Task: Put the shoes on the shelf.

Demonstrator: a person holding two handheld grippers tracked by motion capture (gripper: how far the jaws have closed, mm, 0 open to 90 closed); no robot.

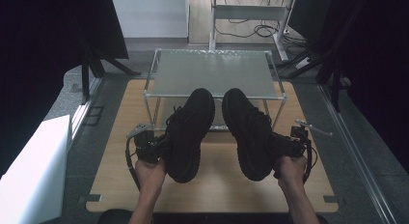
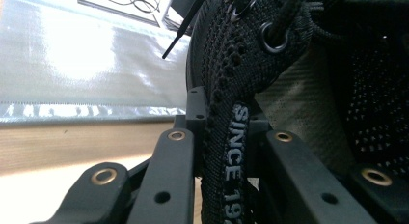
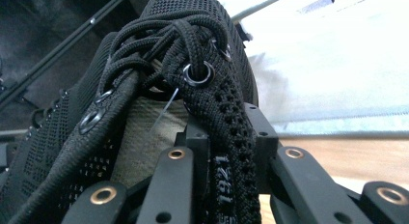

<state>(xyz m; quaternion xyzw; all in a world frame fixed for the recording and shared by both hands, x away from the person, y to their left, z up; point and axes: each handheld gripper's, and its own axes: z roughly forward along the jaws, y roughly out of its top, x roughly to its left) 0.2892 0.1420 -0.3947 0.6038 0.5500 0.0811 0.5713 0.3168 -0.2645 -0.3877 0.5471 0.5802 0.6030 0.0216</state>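
Two black knit lace-up shoes hang side by side over the wooden board, toes pointing away toward the rack. My left gripper (image 1: 160, 145) is shut on the collar edge of the left shoe (image 1: 189, 132). In the left gripper view the jaws (image 2: 226, 120) pinch the collar strip printed "SINCE 19", with the left shoe (image 2: 241, 45) rising above them. My right gripper (image 1: 279, 146) is shut on the collar edge of the right shoe (image 1: 248, 134). The right gripper view has its jaws (image 3: 226, 130) clamped on the strip marked "1921", below the right shoe (image 3: 193, 21) and its laces.
A metal-framed rack with a frosted top shelf (image 1: 212, 72) stands just beyond the shoes on the wooden board (image 1: 217, 185). A white box (image 1: 34, 166) sits at the left. Black curtains hang on both sides, and desk legs with cables (image 1: 251, 21) stand at the back.
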